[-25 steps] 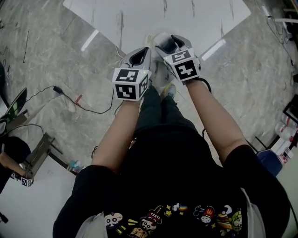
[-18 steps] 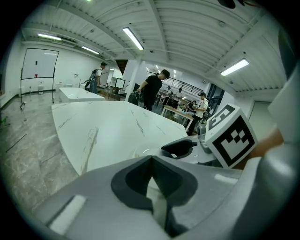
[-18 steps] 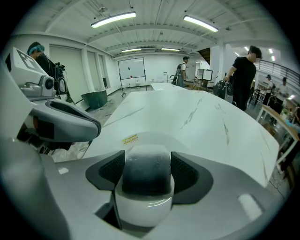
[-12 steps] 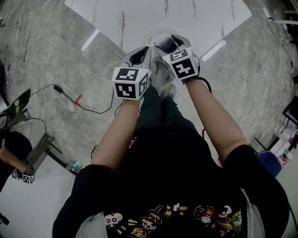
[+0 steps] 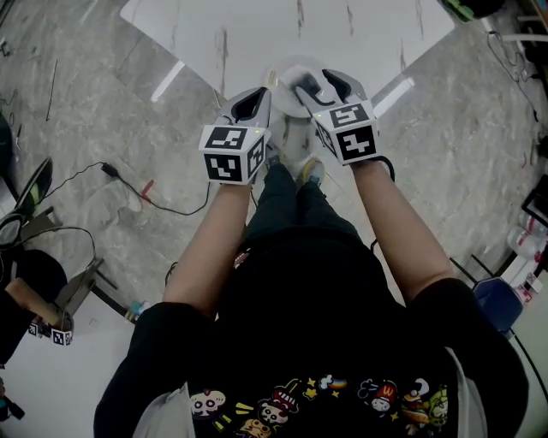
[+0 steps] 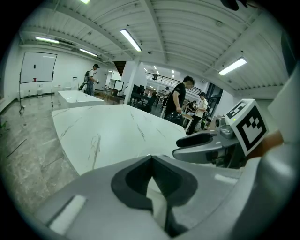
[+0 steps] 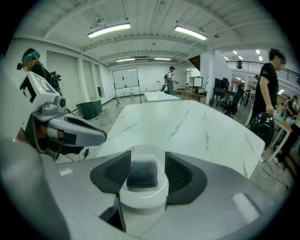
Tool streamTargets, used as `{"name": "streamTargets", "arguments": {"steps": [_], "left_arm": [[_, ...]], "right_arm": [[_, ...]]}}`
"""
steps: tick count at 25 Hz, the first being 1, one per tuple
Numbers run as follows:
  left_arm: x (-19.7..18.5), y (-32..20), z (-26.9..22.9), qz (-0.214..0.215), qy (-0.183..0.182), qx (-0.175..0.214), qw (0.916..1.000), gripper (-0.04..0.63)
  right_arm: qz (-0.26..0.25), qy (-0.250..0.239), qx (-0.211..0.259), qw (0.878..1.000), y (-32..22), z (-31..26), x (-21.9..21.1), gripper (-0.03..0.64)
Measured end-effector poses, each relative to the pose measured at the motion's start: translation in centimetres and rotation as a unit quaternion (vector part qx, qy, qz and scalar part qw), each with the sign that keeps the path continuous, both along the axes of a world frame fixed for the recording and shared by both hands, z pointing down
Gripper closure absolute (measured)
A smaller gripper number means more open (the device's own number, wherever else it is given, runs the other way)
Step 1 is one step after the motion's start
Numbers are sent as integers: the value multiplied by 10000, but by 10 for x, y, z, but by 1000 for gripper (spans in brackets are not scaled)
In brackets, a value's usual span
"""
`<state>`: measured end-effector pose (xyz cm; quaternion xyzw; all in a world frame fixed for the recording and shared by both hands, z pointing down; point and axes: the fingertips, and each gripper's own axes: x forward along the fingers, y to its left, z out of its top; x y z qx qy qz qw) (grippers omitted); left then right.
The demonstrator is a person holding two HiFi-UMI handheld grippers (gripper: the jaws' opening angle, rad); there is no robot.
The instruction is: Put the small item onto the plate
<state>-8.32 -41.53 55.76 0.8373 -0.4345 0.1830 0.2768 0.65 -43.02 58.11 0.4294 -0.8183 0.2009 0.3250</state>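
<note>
First, from the head view: both of my tools hang over the near edge of the white desk (image 5: 257, 26). The plate (image 5: 284, 75) shows as a pale round rim by my right hand-held gripper (image 5: 318, 79), which hides the small item there.

Next, the left gripper view: my left hand-held gripper (image 6: 150, 159) has its pads met at the tip with nothing between them. It sits just beside the right one, and no plate shows.

Last, the right gripper view: the small item (image 7: 143, 173), a dark squarish block, lies flat on the white plate (image 7: 143, 199), in line between my jaws. They have just been closing, yet the pads stand off its sides without pressing, so nothing is held.

It looks fuzzy-edged, so I judge it light and soft, giving under a pinch. The two opposite side faces are where I would take it. Being near square, it has no clear long axis; its sides run roughly parallel to my pads.
</note>
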Motion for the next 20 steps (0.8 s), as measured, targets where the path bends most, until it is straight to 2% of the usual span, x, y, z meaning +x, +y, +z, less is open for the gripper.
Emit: {"name": "streamTargets", "arguments": {"steps": [1,4,9,12,16,20], "left_arm": [[2,6,-5,11,-15,26,10000,595],[-1,15,-21,49,-74,137,9999,595],[-30,-21,-31,86,-163,206,9996,595],[-37,-23,-38,111,-194,301,9993,595],[-26,1,-54,176,-204,419,9988,595],[-17,0,-65,290,-176,484,9983,595]], "right_arm": [[126,-63,81,9999,6,-10,9,380],[550,-220,360,9976,15,-43,37,412],[1215,-327,755,9892,-16,-81,65,464],[1554,-356,998,9821,-11,-96,84,502],[1761,-320,1122,9774,19,-110,106,511],[1888,-266,1146,9749,23,-115,112,511]]}}
